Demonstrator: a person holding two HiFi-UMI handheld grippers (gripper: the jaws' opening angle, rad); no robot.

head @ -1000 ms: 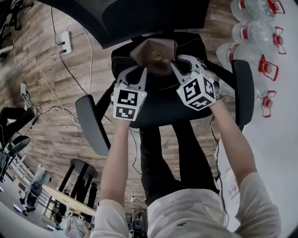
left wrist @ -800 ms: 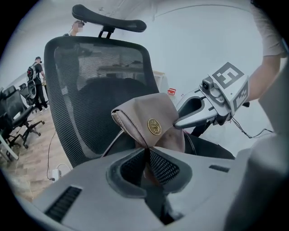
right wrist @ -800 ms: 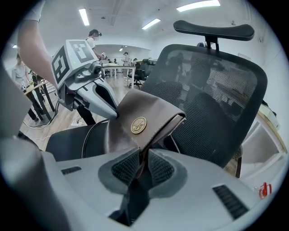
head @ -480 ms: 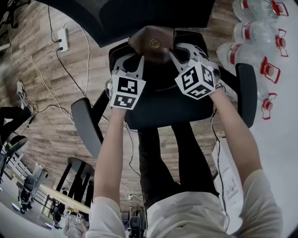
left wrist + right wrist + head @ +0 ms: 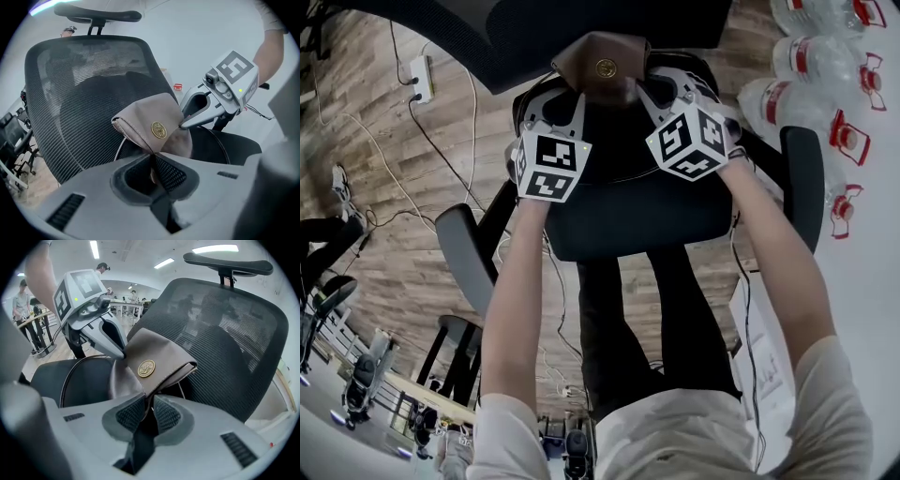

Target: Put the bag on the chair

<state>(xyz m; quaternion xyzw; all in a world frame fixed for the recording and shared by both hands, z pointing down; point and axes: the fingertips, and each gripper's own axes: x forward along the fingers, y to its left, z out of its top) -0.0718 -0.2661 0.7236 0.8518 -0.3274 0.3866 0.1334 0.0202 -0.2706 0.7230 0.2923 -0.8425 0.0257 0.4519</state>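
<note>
A small brown bag (image 5: pixel 600 67) with a round gold emblem hangs above the seat (image 5: pixel 637 211) of a black office chair, close to the mesh backrest (image 5: pixel 581 28). My left gripper (image 5: pixel 569 96) is shut on the bag's left side and my right gripper (image 5: pixel 645 89) on its right side. In the left gripper view the bag (image 5: pixel 150 129) rises from between the pads of that gripper (image 5: pixel 152 165), with the backrest (image 5: pixel 79 93) behind it. The right gripper view shows the bag (image 5: pixel 157 357) pinched in the right gripper (image 5: pixel 147 411) over the seat (image 5: pixel 70 376). The bag's underside is hidden.
Chair armrests stand at the left (image 5: pixel 469 258) and right (image 5: pixel 797 183) of the seat. Several water bottles (image 5: pixel 825 66) lie on a white surface at the right. A power strip (image 5: pixel 420 75) and cables lie on the wooden floor. People (image 5: pixel 21 301) stand far behind.
Both grippers have carried the bag further in over the seat toward the backrest and somewhat lower. Both grips look unchanged.
</note>
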